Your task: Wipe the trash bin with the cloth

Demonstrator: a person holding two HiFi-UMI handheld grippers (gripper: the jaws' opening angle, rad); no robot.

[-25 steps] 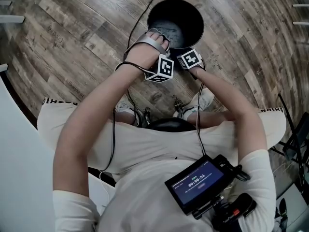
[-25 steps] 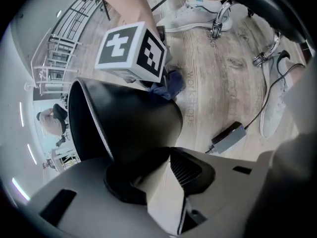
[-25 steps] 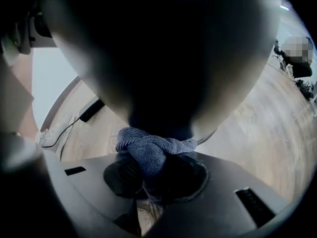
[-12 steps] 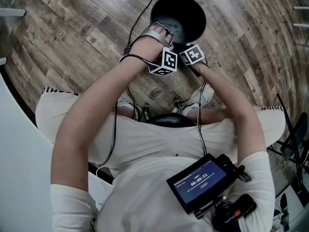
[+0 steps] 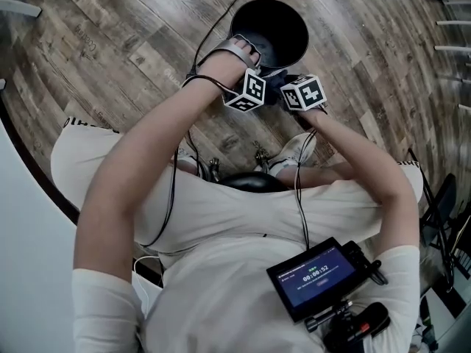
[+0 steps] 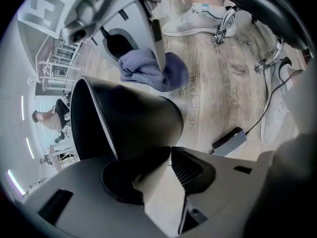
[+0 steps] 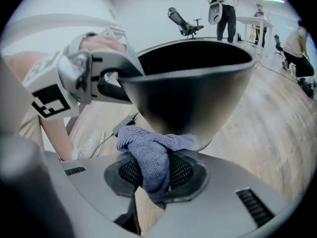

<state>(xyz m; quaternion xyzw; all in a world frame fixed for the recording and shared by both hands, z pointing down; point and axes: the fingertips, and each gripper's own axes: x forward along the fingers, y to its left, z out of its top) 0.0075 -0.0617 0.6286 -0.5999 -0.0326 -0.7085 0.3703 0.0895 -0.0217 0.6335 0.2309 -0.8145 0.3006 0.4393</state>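
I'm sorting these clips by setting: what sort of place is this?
Probably an open office or lab: wood-look plank floor, a swivel office chair, and people standing by a desk in the background.

Part of trash bin [image 6: 129, 123] rim hidden between jaws, cloth [image 7: 151, 157] lower end buried between jaws

1 trash bin [image 5: 268, 28], 1 cloth [image 7: 151, 155], 2 hand-held grippers [image 6: 153, 177] [image 7: 156, 175].

Grey-brown wood-plank floor [image 5: 110, 50], pale wall [image 7: 148, 4], black office chair [image 7: 185, 21], white table [image 7: 252, 20], ceiling light strip [image 7: 275, 0], people standing far off [image 7: 225, 9]
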